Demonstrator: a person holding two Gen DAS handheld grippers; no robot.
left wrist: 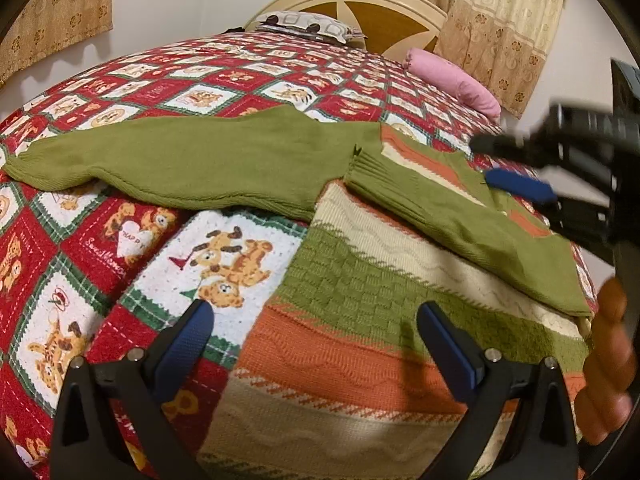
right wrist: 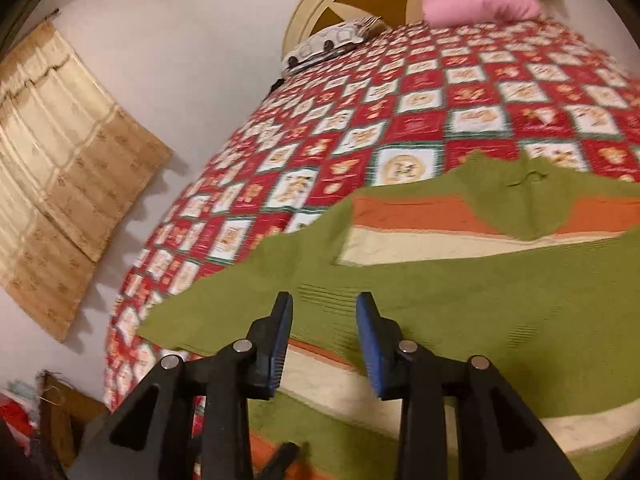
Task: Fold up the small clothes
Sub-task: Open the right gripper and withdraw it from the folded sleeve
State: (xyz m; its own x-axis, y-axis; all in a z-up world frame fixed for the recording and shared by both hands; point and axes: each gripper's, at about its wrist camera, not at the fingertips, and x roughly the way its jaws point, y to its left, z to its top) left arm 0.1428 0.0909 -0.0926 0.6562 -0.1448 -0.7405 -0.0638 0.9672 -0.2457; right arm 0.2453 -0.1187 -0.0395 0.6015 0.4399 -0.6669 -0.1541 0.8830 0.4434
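Observation:
A small knit sweater (left wrist: pixel 360 300) with green, cream and orange stripes lies flat on the bed. One green sleeve (left wrist: pixel 180 160) stretches out to the left. The other green sleeve (left wrist: pixel 480 220) is folded across the body. My left gripper (left wrist: pixel 316 328) is open and empty, hovering over the sweater's lower left edge. My right gripper (right wrist: pixel 324 320) is open and empty just above the folded sleeve (right wrist: pixel 440 280); it also shows in the left wrist view (left wrist: pixel 516 168) at the right, blurred.
The bed is covered by a red and white teddy-bear quilt (left wrist: pixel 100 260). A pink pillow (left wrist: pixel 456 80) and a patterned pillow (left wrist: pixel 308 26) lie by the headboard (left wrist: pixel 380 8). Curtains (right wrist: pixel 60 180) hang on the walls.

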